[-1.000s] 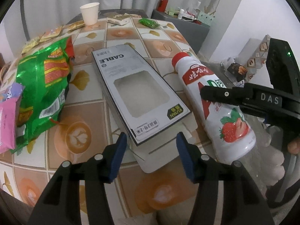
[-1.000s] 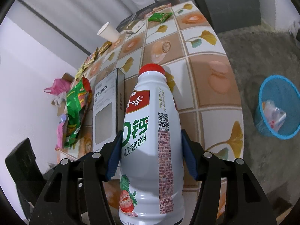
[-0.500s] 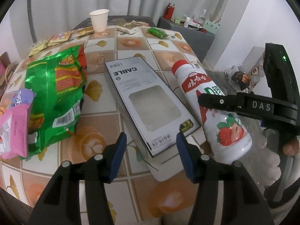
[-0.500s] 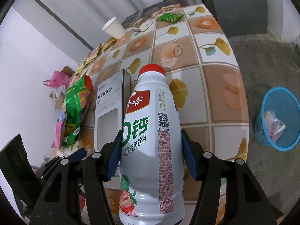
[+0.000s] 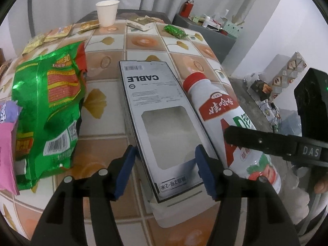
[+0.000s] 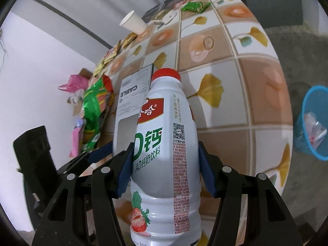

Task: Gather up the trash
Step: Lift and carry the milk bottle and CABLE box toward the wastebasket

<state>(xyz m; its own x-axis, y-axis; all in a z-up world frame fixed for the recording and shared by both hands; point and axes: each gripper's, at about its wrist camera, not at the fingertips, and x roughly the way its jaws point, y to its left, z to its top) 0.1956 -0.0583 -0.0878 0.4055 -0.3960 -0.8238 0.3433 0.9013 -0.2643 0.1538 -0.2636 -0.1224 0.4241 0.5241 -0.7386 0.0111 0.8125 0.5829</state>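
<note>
My right gripper is shut on a white milk-drink bottle with a red cap, held over the table's edge; it also shows in the left wrist view. My left gripper is open, its blue pads either side of the near end of a flat white "CABLE" box, which lies on the table and also shows in the right wrist view. A green snack bag lies to the left of the box.
A blue waste basket stands on the floor right of the tiled table. A paper cup, small wrappers, a green packet and a pink wrapper lie on the table.
My left gripper has moved forward so its pads now flank the box's near end. The right gripper still holds the bottle and has shifted it slightly.
</note>
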